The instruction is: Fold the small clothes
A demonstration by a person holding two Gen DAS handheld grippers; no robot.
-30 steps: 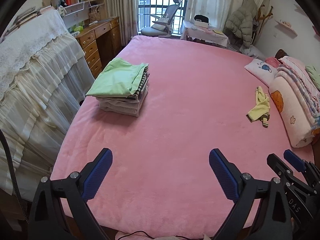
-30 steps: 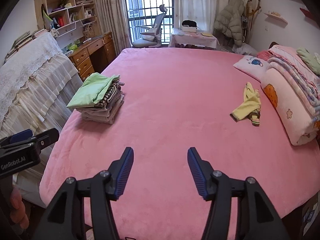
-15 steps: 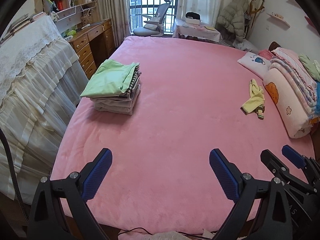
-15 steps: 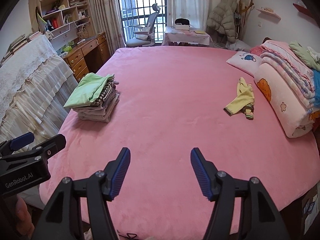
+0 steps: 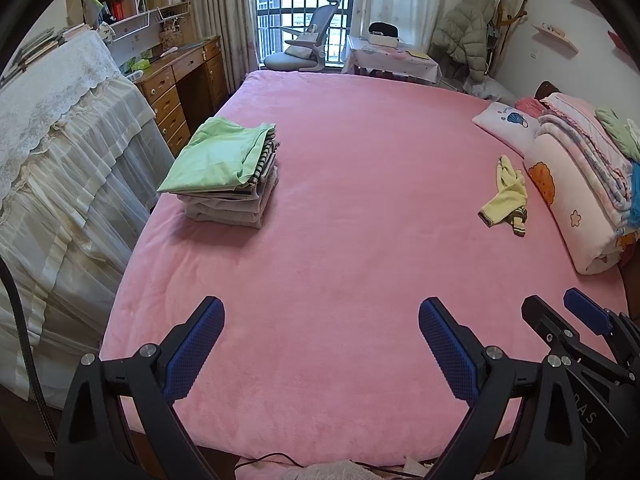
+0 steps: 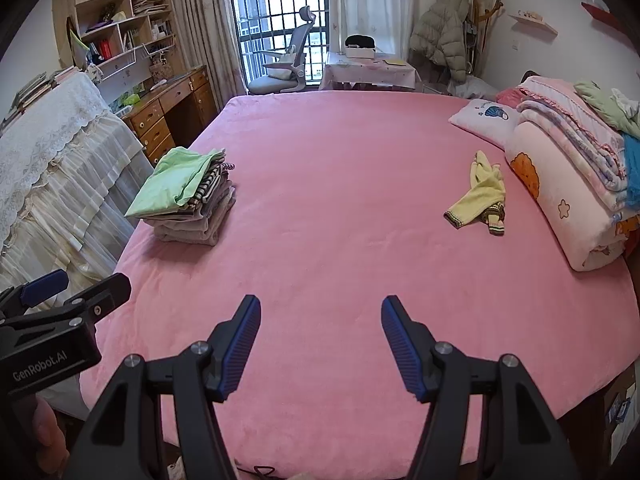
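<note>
A small yellow garment [image 5: 505,194] lies crumpled on the pink bed at the right, beside the rolled blanket; it also shows in the right wrist view [image 6: 481,197]. A stack of folded clothes with a green piece on top [image 5: 224,172] sits at the bed's left side, also seen in the right wrist view [image 6: 186,196]. My left gripper [image 5: 320,334] is open and empty above the bed's near edge. My right gripper [image 6: 320,332] is open and empty there too, to the right of the left one [image 6: 60,312].
A pink bed [image 5: 360,152] fills both views. A rolled pink blanket [image 5: 576,200] and a pillow [image 5: 506,124] lie along the right side. A lace-covered unit [image 5: 60,140] stands to the left, and a wooden desk [image 5: 180,80], chair and small table at the back.
Both grippers have pulled back from the bed and risen a little, so more of the room shows. The clothes have not moved. Both grippers stay open.
</note>
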